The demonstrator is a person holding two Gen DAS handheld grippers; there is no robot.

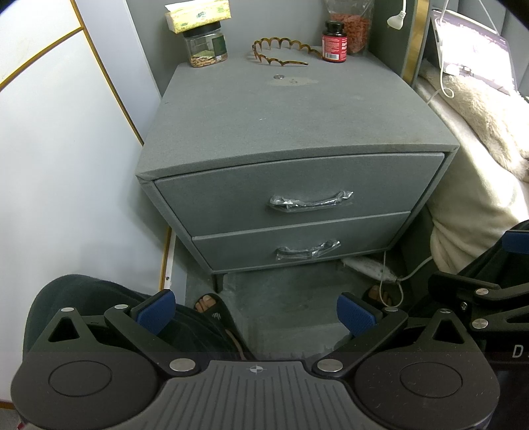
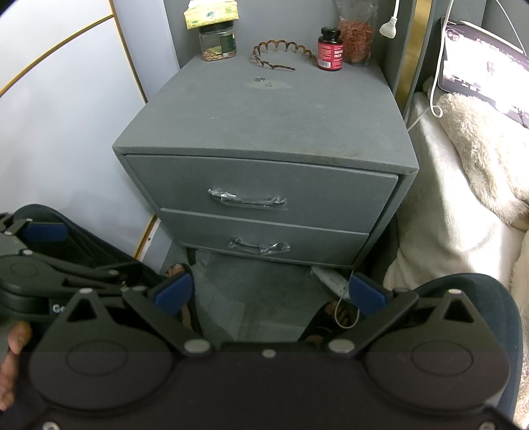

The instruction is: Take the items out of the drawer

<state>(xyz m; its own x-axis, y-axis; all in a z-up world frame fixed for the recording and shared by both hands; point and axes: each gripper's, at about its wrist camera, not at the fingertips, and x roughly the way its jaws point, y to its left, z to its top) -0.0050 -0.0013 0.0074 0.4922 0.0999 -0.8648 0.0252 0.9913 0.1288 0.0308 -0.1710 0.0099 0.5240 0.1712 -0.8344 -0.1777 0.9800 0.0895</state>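
Both drawers of the grey nightstand (image 1: 297, 132) are shut, so whatever is to come out is still hidden inside; the top drawer (image 1: 297, 195) sits flush under the lip and the bottom drawer (image 1: 297, 244) just below it, near the floor. Each has a bar handle, the upper handle (image 1: 310, 201) and the lower handle (image 1: 307, 250), both wrapped in crinkled clear plastic, which I'd guess will be slippery to pinch. The left tongs (image 1: 256, 312) hang released, blue pads spread wide and holding nothing, well short of the drawer fronts; the right tongs (image 2: 269, 294) are likewise spread and empty, held alongside on the right, probably so either one can go for a handle first. Nothing has been started, by the look of it. Far back on the nightstand's top, out of the way of any pull, stand a nut jar (image 1: 205, 46) with a tissue box (image 1: 198, 15) on its lid, a scalloped hairband (image 1: 281, 51), a red-labelled pill bottle (image 1: 334, 41) and a pouch of something reddish (image 1: 353, 29), though I can't tell what. To the right a fluffy blanket (image 2: 479, 139) spills off the bed, close beside the nightstand.
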